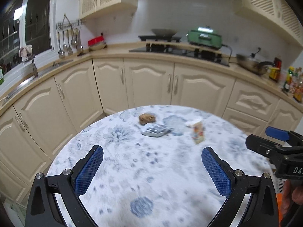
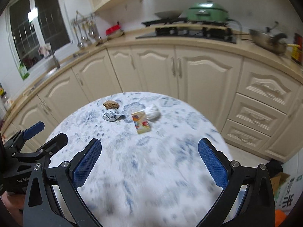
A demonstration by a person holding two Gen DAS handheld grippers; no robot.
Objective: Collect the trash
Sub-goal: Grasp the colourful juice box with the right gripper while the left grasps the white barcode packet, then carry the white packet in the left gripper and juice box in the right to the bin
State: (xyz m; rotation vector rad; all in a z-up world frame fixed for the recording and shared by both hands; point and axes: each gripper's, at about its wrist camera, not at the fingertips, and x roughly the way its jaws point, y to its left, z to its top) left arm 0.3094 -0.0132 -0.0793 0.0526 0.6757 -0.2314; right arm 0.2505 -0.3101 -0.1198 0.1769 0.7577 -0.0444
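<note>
A: Both wrist views are motion-blurred. Nearest to us, the left gripper has its jaws spread wide with nothing between the blue pads. It hangs over the near part of the round table, which has a white cloth with blue floral print.

B: Same on our right gripper: released, empty, jaws wide, over the near edge of the table. Each gripper shows at the side of the other's view, and the two are apart.

A: Where's the trash?

B: We see it clustered toward the far side of the table, well apart from both grippers. A colourful printed carton sits nearest, with a crumpled white tissue touching its far side. To their left lies a flattened silver-grey wrapper. Just behind that is a brown, walnut-like lump.

A: Confirmed from the left: carton, wrapper, brown lump.

B: Beyond the table we have cream cabinets. On the counter sit a stove and a green cooker.
</note>
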